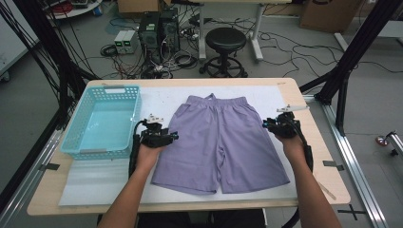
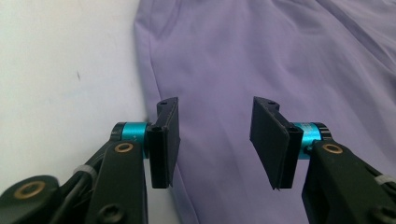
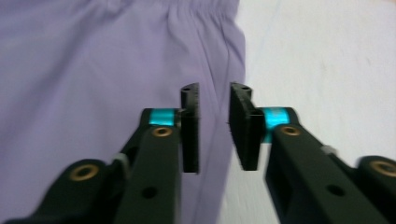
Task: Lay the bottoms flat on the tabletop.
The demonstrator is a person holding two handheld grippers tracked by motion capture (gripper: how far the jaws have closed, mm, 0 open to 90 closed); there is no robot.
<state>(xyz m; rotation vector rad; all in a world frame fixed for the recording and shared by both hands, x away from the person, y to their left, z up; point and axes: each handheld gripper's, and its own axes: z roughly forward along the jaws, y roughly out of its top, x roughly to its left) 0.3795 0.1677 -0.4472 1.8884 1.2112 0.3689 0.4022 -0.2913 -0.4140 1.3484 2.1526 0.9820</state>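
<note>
A pair of purple shorts lies flat at the middle of the table, on a white sheet, waistband away from the person and both legs toward them. The left gripper sits at the shorts' left side seam; in the left gripper view its jaws stand well apart over the cloth, one near the seam's edge, nothing pinched. The right gripper sits at the shorts' right edge, just below the waistband; in the right gripper view its jaws are narrowly apart over that edge, gripping nothing. Left of the shorts, a bare strip of sheet separates them from a light blue basket. Right of the shorts, sheet and bare wood run to the table's edge. The cloth is smooth, with a gathered elastic waistband.
</note>
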